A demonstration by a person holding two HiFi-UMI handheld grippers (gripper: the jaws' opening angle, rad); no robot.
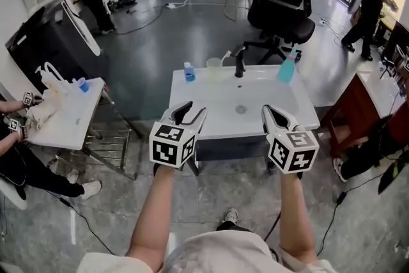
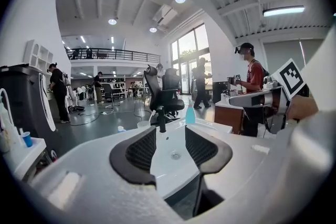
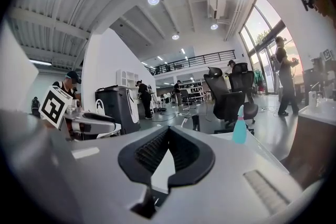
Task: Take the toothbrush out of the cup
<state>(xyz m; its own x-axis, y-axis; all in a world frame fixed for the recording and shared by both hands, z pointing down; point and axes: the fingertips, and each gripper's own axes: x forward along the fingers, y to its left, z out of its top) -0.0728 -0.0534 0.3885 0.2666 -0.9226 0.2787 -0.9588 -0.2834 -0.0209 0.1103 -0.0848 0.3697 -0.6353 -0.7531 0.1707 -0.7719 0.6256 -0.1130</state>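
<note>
Left tongs (image 2: pixel 170 134) gape empty; cup (image 1: pixel 214 66) holds toothbrush (image 1: pixel 225 57) (clearest in head view).

Glossy sink (image 1: pixel 217 109), translucent plastic cup (image 1: pixel 213 66)

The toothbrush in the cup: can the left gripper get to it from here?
Probably yes. The left gripper is open and empty, near the sink's front edge. The cup with the toothbrush stands at the back rim, only bare basin between. A blue bottle stands close beside it.

One cup (image 1: pixel 213 65), one toothbrush (image 1: pixel 225 57), two bottles (image 1: pixel 286 69), one faucet (image 1: pixel 239 64)
</note>
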